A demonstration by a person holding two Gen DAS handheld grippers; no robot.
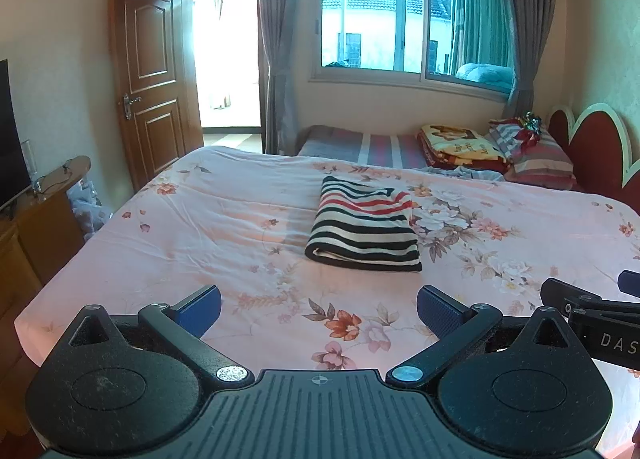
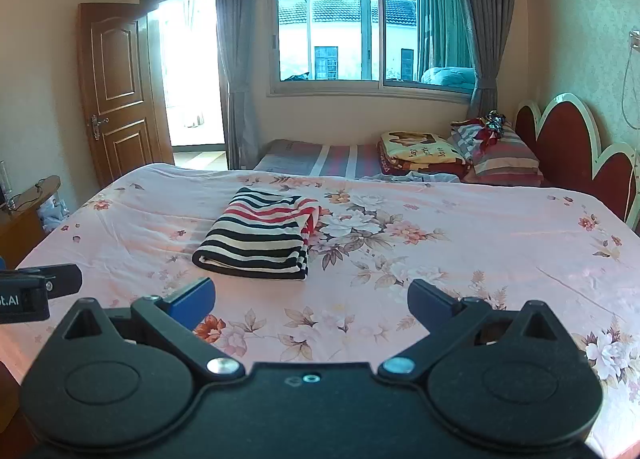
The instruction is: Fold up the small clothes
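Both claws gape wide with nothing between the blue pads: my left gripper (image 1: 319, 305) and right gripper (image 2: 311, 297) hover over the near edge of the bed (image 1: 168, 227), well short of the garment. Left view catches the right claw's tip poking in at its right edge; right view catches the left claw at its left edge, so they sit side by side. Ahead, the striped top (image 1: 366, 225) lies folded mid-bed on the floral sheet, long axis running away from me toward the window (image 2: 368, 33), thick fold nearest. Only the left view shows a dark TV (image 1: 10, 135) at far left.
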